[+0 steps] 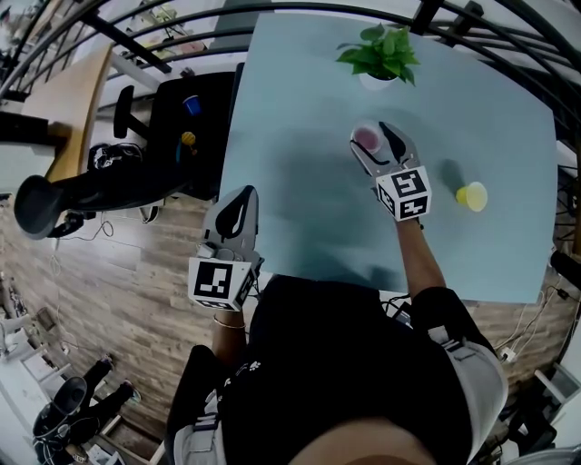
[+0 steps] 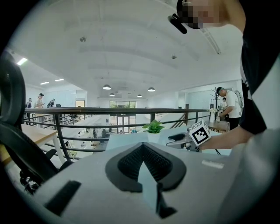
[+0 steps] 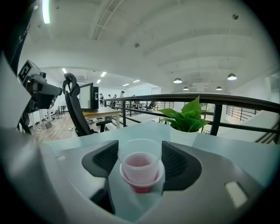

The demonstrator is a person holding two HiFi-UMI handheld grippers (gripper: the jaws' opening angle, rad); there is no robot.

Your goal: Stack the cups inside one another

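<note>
**A:** Light on my feed?

**B:** Bright and even. I count round ceiling lamps (image 3: 177,80) and one white strip light (image 3: 45,11) overhead.

**A:** Shadows?

**B:** Soft grey patch on the pale blue tabletop (image 1: 272,109). Darker blot beside the small yellow cup (image 1: 472,196).

**A:** Sharpness?

**B:** Fisheye throughout, and I get black corners in both gripper views. The black metal railing (image 2: 109,111) bows. Grey left gripper (image 2: 143,151) blurs close to the lens. Clear plastic cup (image 3: 139,159) reads sharp, and everything far behind it goes soft.

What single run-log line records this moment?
left gripper: shut, empty | right gripper: shut on clear cup, nested in pink cup | yellow cup: apart on table
</note>
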